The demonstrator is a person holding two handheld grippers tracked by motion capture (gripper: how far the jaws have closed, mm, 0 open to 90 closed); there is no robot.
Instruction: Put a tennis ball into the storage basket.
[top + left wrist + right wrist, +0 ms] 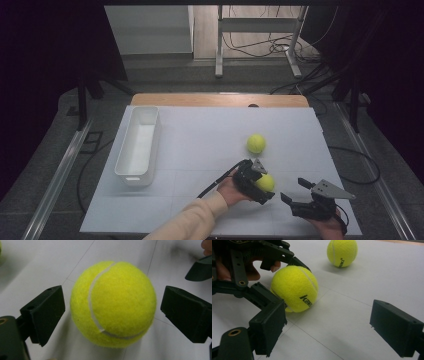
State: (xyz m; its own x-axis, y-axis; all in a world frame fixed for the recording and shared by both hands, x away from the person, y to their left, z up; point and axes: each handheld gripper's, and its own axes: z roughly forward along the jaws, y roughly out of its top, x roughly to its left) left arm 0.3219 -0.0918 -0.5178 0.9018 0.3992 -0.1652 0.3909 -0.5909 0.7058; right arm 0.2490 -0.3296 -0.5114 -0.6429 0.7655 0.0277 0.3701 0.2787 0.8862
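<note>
My left claw (260, 184) straddles one tennis ball; my right claw (295, 191) waits with jaws spread and nothing between them.

The left claw's jaws stand apart on either side of the near ball (113, 303), small gaps showing on both sides, so I'm not gripping it. I count two tennis balls: this one, and a second ball (256, 143) farther out on the white tabletop (200, 140). One white bin (138, 146) sits well left, near the tabletop's left edge. Open surface lies between bin and balls.
</note>
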